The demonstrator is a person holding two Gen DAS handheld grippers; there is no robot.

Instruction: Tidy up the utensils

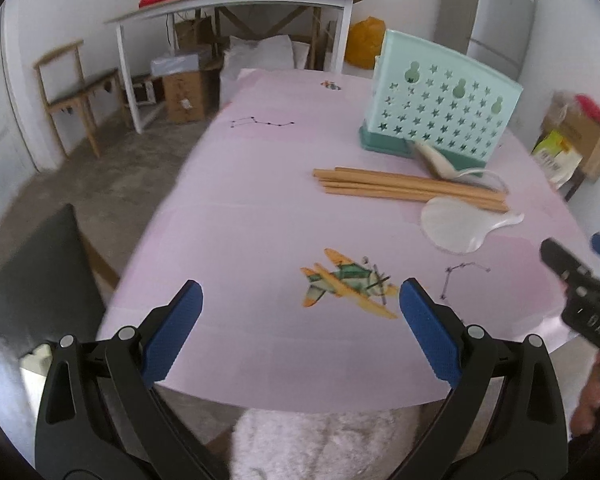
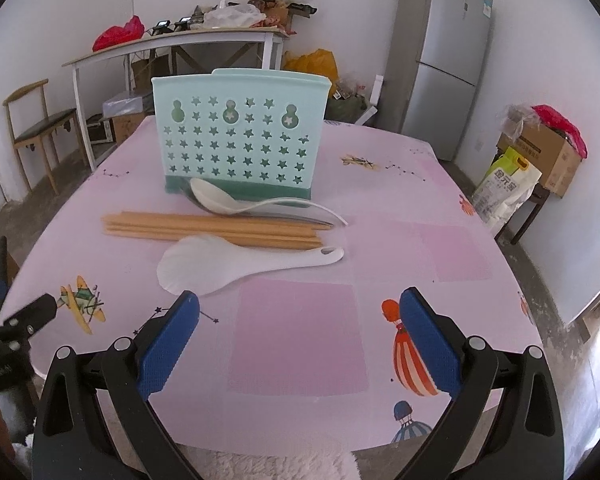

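So both hand-held grippers are just hanging over the near edge of the counter (image 2: 300, 340), which has a pink cloth with little cartoon planes and hot-air balloons on it. The left hand-held gripper (image 1: 300, 308) has its blue pads spread wide apart and nothing between them, just bare cloth and the plane print (image 1: 348, 286) underneath. Same deal with the right hand-held gripper (image 2: 300, 320): jaws wide open, empty, sitting above a darker pink square on the cloth.

The utensils are all lying loose in a little pile toward the middle of the counter, well apart from either gripper. There's a bundle of wooden chopsticks (image 2: 212, 228) lying flat side by side. On the near side of them is a flat white rice paddle (image 2: 220, 266), touching or at least right up against the chopsticks. On the far side is a white soup spoon (image 2: 220, 200) with its bowl resting by the base of the holder; looks like there's a metal handle under it too but I can't really make it out.

The mint green utensil holder (image 2: 240, 136), the one with star cutouts and a darker green base, stands upright just behind the pile. Can't see inside it from either view
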